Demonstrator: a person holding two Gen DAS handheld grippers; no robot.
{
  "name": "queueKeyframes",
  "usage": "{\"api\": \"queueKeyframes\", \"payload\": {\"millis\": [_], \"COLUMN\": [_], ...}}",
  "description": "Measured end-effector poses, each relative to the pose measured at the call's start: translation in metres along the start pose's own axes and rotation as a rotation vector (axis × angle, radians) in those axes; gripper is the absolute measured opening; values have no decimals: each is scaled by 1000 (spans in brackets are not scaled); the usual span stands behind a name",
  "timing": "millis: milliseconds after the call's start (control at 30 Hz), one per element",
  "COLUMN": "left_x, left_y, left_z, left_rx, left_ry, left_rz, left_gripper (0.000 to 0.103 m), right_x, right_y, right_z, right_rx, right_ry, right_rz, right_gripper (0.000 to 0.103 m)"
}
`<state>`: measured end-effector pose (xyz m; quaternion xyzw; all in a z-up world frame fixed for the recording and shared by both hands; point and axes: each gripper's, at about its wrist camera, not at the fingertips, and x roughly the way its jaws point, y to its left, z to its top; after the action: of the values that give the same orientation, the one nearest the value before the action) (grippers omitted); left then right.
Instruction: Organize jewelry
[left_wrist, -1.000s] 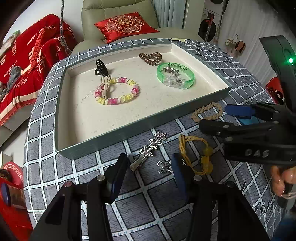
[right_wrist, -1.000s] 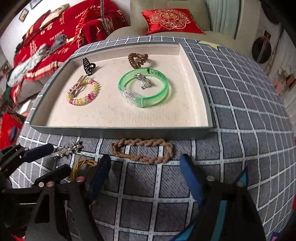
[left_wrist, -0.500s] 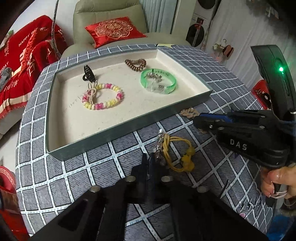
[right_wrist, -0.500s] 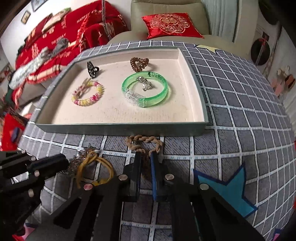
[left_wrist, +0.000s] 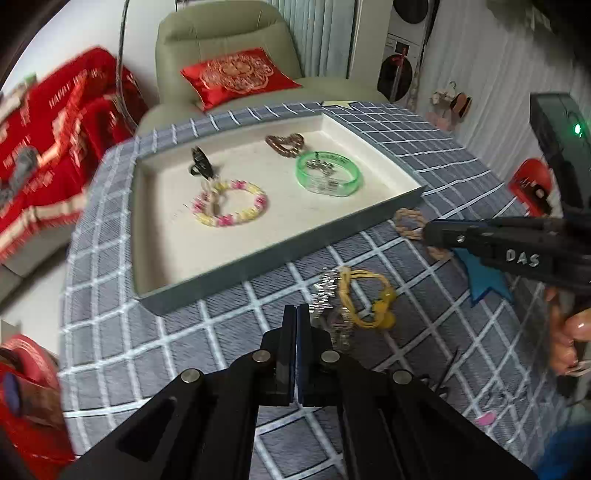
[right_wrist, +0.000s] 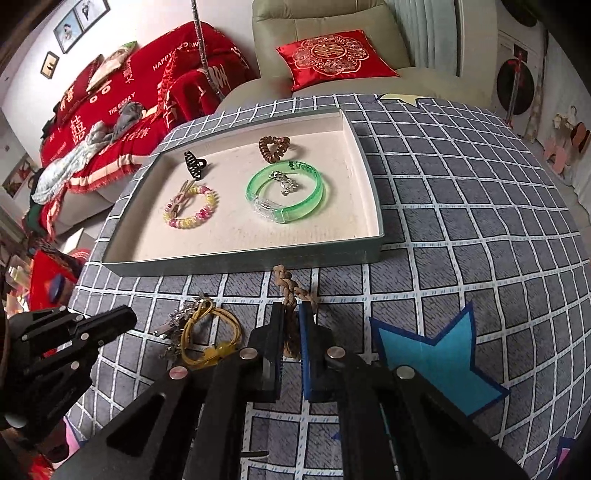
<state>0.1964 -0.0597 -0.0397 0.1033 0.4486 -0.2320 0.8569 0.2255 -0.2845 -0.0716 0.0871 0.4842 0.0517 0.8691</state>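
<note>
The right gripper (right_wrist: 291, 325) pinches the braided brown bracelet (right_wrist: 286, 286) just beside the tray (right_wrist: 240, 260); the left gripper (left_wrist: 296, 314) is closed, seemingly empty, beside the silver clip (left_wrist: 325, 291).

The left tongs (left_wrist: 296, 317) are pointing forward and down toward the table (left_wrist: 110, 354), their two fingers pressed flat together with no gap showing between the pads; whether anything is pinched there cannot be told. The right tongs (right_wrist: 291, 325) are angling down likewise, their fingers drawn close and clamping a braided brown bracelet (right_wrist: 291, 291) that is sticking out ahead of the tips. In the left wrist view the right tongs are reaching in from the right side, and the person's right hand (left_wrist: 569, 339) is gripping the handle, fingers curled around it.
</note>
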Motion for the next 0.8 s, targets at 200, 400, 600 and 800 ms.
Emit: {"api": "queueKeyframes", "payload": {"millis": [200,400,600,800], "left_x": [4,9,8,2], "left_y": [4,4,10,26], "left_z": [-8,-18,-26,-24], "left_rx": [-13,17,8,-87], "left_ry": [55,93,92,54], "left_rz": [-12,15,50,-29], "left_gripper": [14,14,14,15], "right_x": [-8,-18,-14,-9], "right_y": [0,0,-1,-7], "right_z": [-5,-10,-15,-15], "right_rx": [24,33,28,64], "right_ry": [-8,-17,0,18], "right_rz": [46,71,77,92], "right_gripper": [8,8,8,8]}}
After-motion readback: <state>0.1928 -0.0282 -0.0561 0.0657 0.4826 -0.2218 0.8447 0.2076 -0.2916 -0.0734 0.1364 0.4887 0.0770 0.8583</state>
